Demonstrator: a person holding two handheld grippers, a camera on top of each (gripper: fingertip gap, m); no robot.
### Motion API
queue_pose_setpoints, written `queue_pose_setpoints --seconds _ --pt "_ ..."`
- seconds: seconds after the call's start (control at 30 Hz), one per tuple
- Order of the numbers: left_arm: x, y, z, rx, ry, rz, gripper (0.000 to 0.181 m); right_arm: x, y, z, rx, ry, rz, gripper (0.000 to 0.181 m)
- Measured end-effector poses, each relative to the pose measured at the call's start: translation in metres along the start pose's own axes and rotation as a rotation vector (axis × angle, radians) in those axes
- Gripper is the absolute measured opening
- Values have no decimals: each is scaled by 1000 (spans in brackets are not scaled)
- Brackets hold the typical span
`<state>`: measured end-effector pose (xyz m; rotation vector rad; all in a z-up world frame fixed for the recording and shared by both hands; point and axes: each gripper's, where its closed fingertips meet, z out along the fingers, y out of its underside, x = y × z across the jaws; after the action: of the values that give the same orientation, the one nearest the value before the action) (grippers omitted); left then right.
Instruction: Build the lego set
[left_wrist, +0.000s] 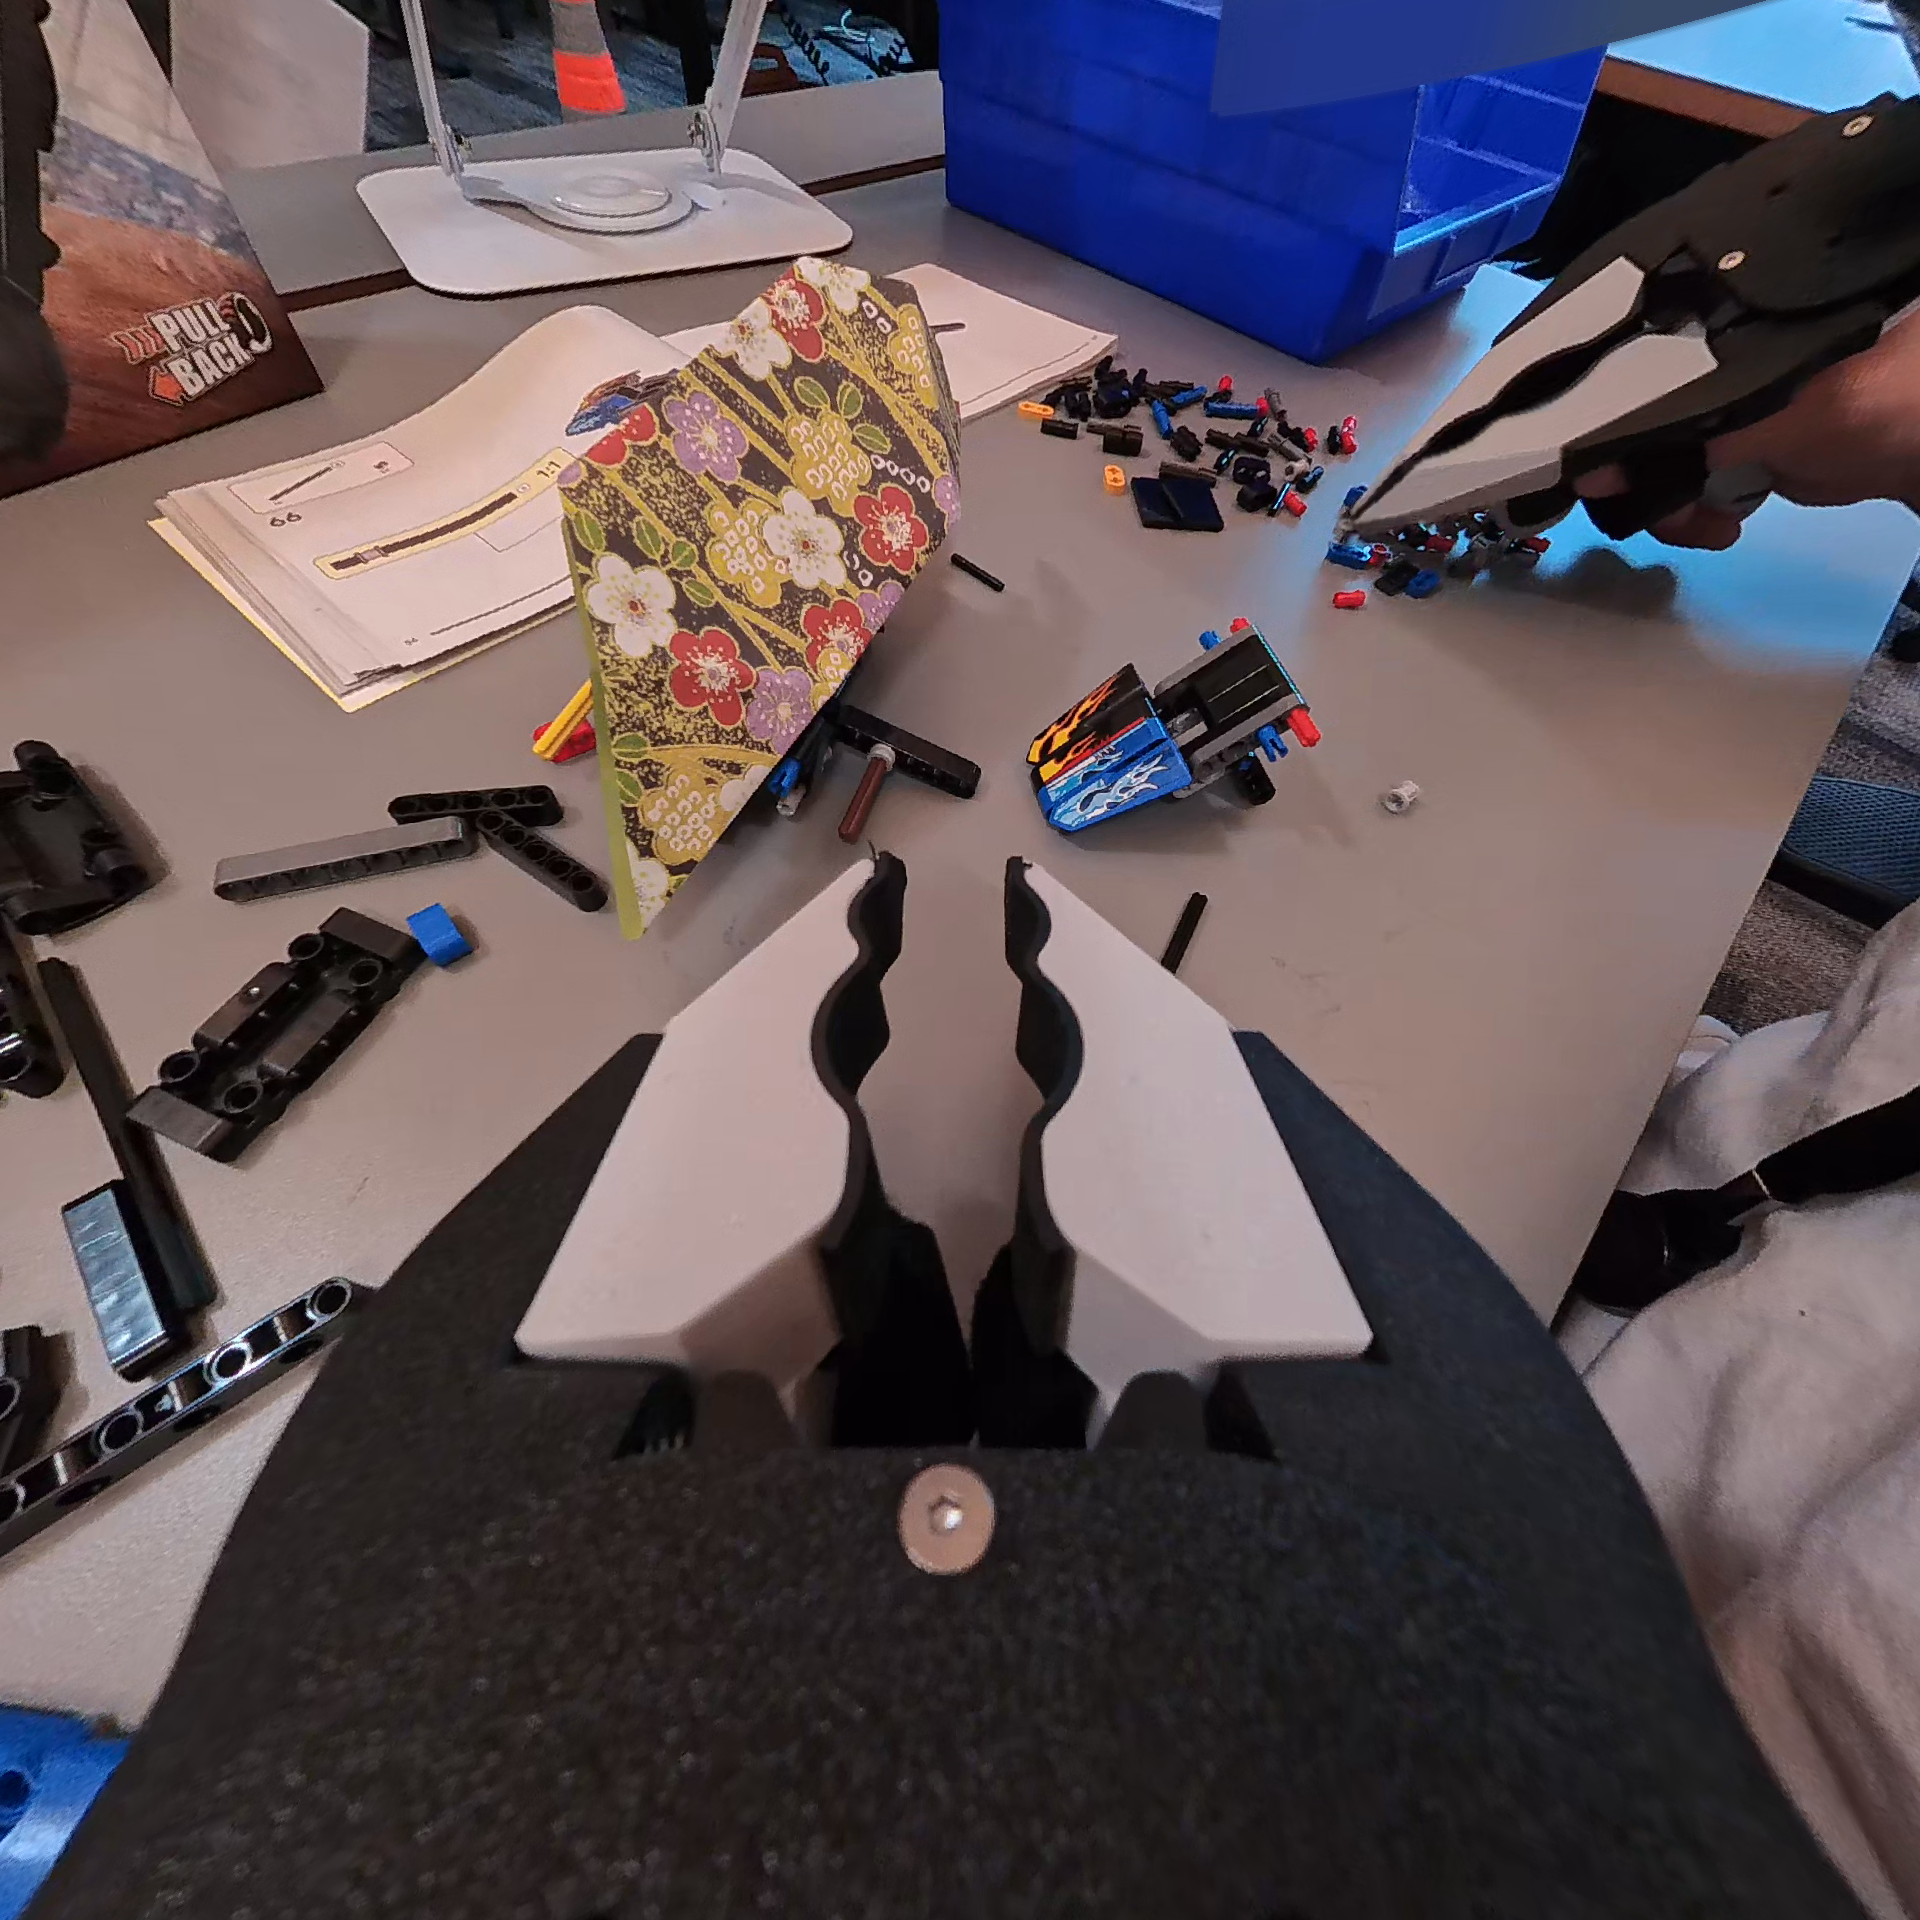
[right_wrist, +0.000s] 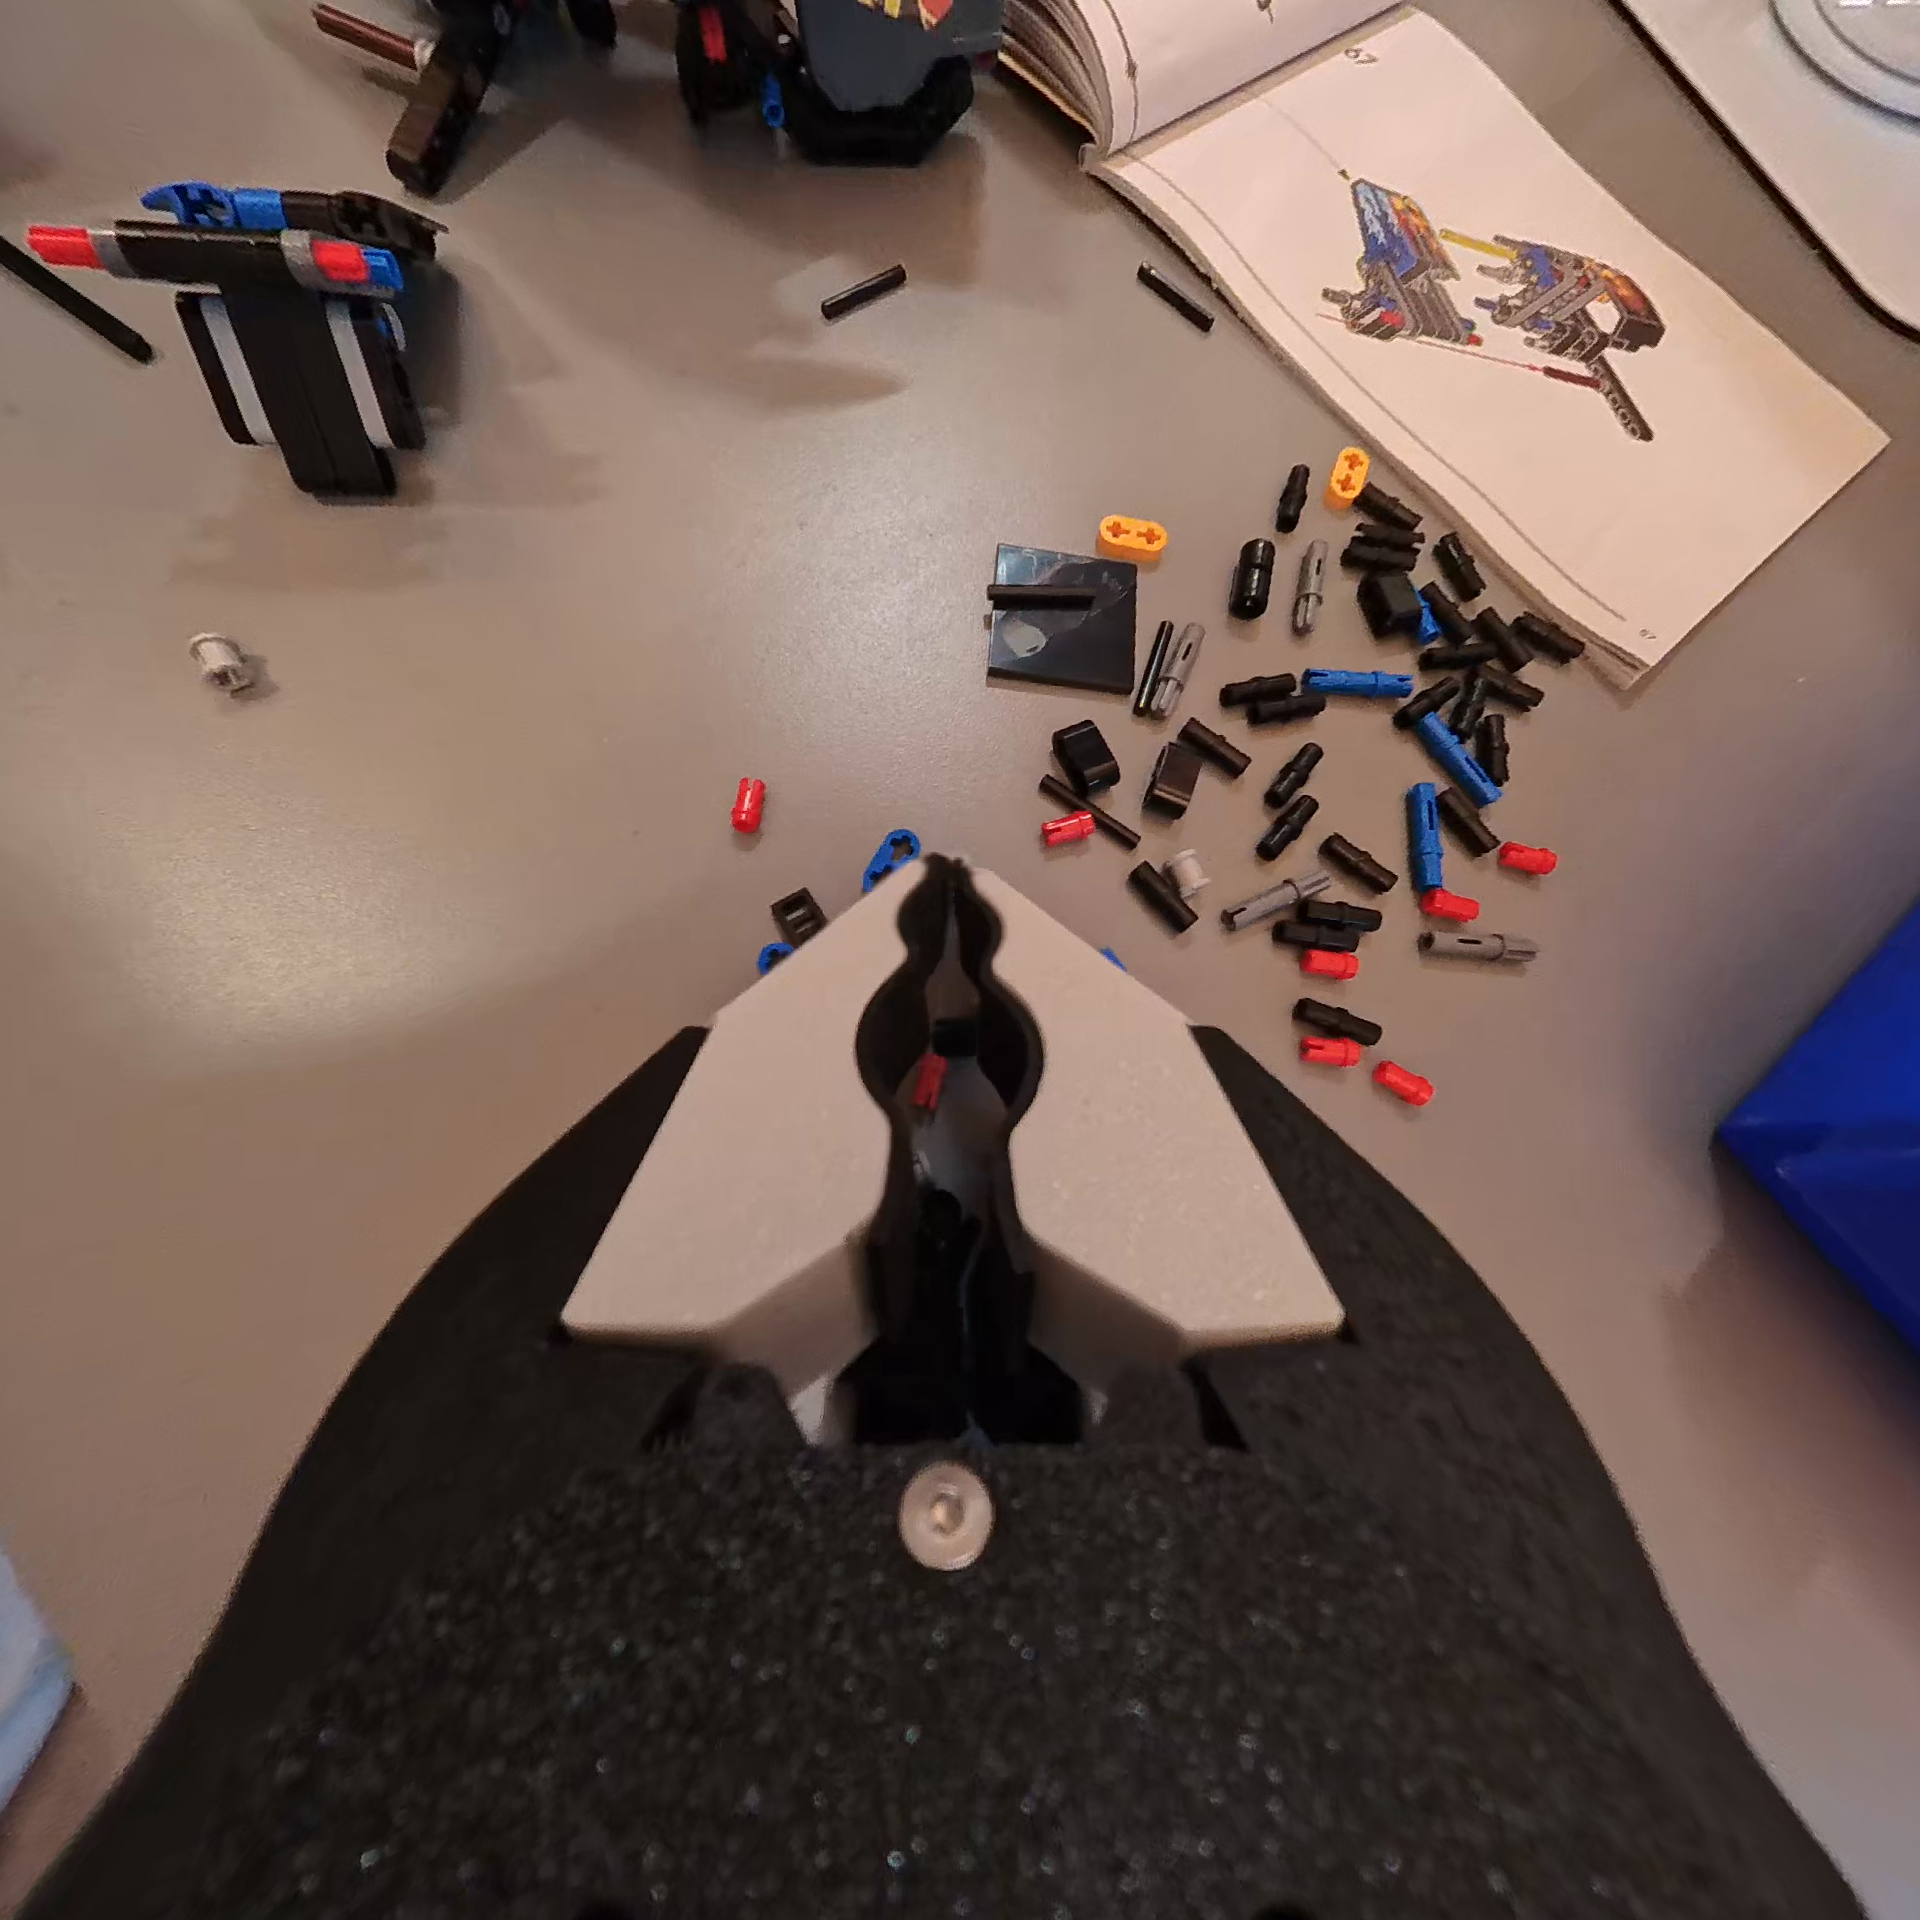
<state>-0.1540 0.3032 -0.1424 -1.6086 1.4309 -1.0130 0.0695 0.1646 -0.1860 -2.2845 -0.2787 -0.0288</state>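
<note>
A half-built blue-and-black plastic lego vehicle section with flame-printed panels (left_wrist: 1164, 743) lies on the grey surface (left_wrist: 1455, 935) at one o'clock of the spread left hand-held gripper (left_wrist: 954, 868). The right hand-held gripper (right_wrist: 943, 864) is pressed together, tips down among small loose lego pins (right_wrist: 1351, 790).

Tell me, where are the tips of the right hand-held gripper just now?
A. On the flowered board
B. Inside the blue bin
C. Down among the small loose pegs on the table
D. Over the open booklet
C: the right hand-held gripper has its closed tips down among the small loose pegs on the grey table.
</note>
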Motion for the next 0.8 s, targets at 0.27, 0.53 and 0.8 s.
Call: queue_pose_setpoints --seconds 0.27,0.53,0.8 --pt "0 -1 0 3 3 -1 17 0 -2 -3 3 -7 -2 11" --pt "0 -2 -1 9 2 1 17 1 1 6 -19 -23 -9 5" --pt "1 -1 0 4 3 1 17 -45 -37 -2 98 -144 -71 5"
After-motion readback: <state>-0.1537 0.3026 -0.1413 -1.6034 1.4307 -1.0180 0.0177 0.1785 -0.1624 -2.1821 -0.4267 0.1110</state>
